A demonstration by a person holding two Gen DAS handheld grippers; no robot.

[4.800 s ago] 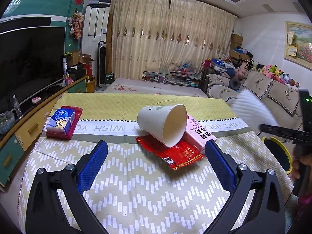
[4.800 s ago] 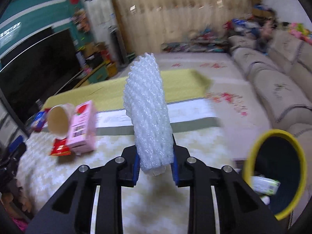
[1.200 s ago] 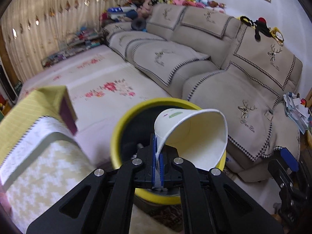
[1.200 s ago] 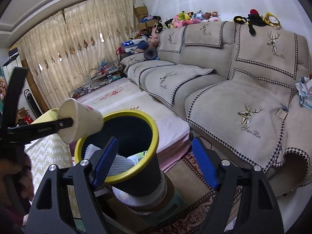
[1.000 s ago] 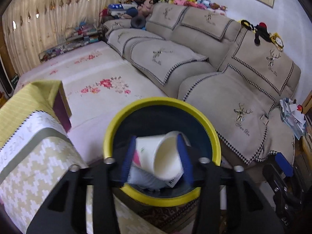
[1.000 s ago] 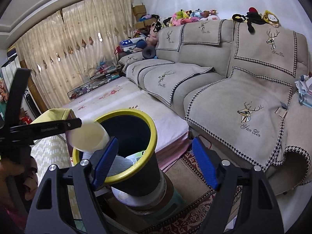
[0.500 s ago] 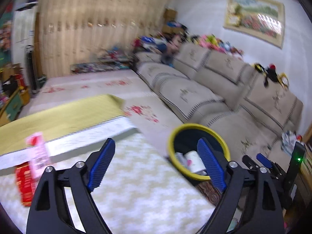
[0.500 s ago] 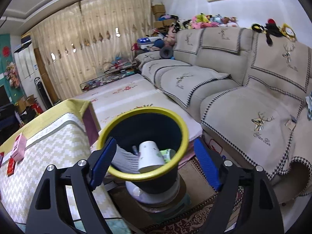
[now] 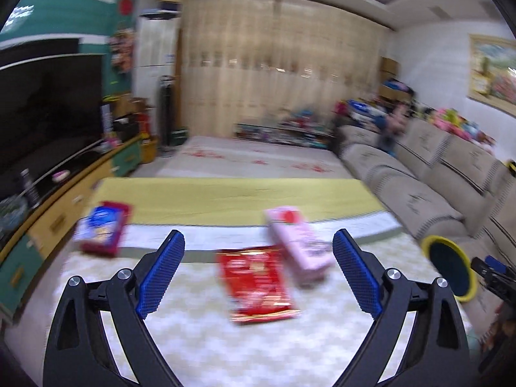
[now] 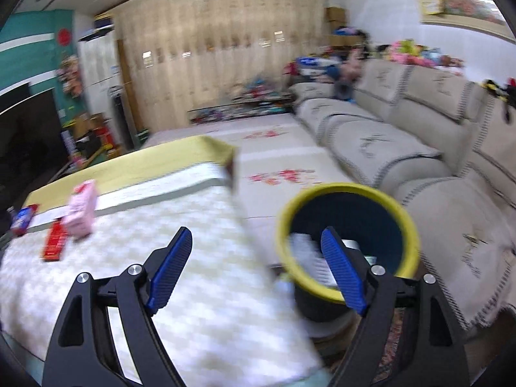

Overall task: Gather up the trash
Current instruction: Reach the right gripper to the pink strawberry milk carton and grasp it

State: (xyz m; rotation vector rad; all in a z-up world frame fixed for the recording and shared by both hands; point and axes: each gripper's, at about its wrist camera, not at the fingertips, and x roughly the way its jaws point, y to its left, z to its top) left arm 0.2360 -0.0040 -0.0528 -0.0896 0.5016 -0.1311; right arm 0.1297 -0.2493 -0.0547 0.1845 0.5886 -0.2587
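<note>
The left gripper point(image 9: 258, 259) is opening, jaws wide and empty, above the table point(image 9: 200, 338). There a red wrapper point(image 9: 258, 285) lies flat, its long axis running away from the camera, touching a pink carton point(image 9: 298, 246) angled alongside. The right gripper point(image 10: 256, 272) gapes empty beside the yellow-rimmed bin point(image 10: 348, 190).

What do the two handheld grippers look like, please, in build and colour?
The left gripper and the right gripper look alike: black angular frames with cut-out openings, silver round bolts at the joints, and two long fingers faced with blue ribbed pads. No cables or sleeves show.
</note>
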